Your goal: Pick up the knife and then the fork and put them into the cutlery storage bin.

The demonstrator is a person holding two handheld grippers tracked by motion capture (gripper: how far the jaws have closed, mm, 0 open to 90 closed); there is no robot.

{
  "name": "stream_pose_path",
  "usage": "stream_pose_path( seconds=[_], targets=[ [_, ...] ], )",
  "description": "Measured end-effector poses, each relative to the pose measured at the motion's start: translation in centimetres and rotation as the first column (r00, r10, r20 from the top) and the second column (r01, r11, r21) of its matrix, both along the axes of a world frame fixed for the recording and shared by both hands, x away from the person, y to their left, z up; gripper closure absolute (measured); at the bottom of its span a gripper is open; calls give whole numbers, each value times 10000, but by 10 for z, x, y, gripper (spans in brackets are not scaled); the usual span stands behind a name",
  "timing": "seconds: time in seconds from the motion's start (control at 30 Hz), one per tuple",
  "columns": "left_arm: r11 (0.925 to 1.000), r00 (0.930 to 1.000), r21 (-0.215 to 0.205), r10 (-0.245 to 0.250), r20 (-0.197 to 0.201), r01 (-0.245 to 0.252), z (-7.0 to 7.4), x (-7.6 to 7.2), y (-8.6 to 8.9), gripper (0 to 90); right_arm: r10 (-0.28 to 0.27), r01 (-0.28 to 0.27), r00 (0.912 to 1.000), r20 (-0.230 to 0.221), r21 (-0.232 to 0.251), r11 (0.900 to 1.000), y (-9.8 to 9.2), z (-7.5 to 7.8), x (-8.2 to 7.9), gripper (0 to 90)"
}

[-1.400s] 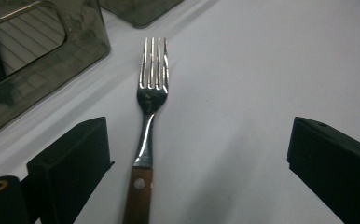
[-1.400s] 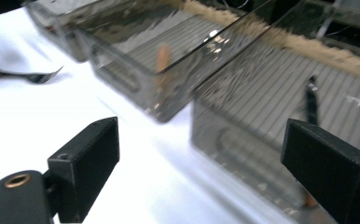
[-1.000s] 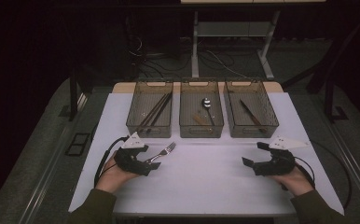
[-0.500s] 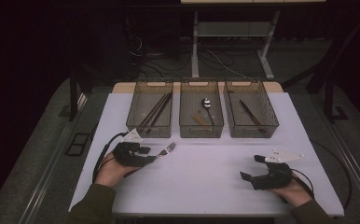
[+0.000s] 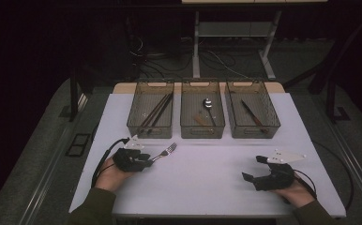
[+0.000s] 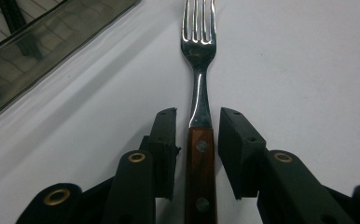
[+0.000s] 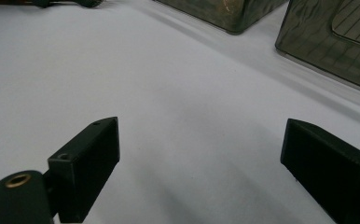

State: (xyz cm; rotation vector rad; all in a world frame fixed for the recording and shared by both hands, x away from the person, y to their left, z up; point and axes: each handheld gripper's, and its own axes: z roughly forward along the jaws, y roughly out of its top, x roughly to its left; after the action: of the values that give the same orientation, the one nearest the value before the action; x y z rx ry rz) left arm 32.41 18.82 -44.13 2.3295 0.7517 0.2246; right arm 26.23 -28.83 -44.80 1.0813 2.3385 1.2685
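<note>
1. A fork (image 6: 200,140) with a wooden handle lies on the white desk (image 5: 202,173), in front of the left tray (image 5: 150,114).
2. The left gripper (image 6: 197,135) has its fingers narrowed around the fork's handle, having just been closing; small gaps remain on both sides.
3. The right gripper (image 7: 201,163) rests with its fingers wide apart, holding nothing.

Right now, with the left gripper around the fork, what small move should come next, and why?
Probably finish closing the left gripper. Its jaws have just been closing, yet a thin gap shows on each side of the fork, whose wooden handle lies between them on the table. Lifting should wait for the pads to press.
</note>
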Motion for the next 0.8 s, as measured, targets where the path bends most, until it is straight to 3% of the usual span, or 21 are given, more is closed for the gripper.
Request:
stream_pose_path(
  seconds=[0.27,0.63,0.8],
  targets=[
    [9999,9998,-166,-43,195,46,-3,-4,0,773,60,-60,10000,-9,-66,10000,0,-1,0,110],
    [9991,9998,-387,149,-111,-153,-1,-3,-1,782,102,-102,9999,-138,39,9999,1,0,2,110],
    [9980,9997,-585,223,-31,-224,8,-7,-8,781,177,-171,9992,-362,181,9997,3,4,3,110]
  ],
)
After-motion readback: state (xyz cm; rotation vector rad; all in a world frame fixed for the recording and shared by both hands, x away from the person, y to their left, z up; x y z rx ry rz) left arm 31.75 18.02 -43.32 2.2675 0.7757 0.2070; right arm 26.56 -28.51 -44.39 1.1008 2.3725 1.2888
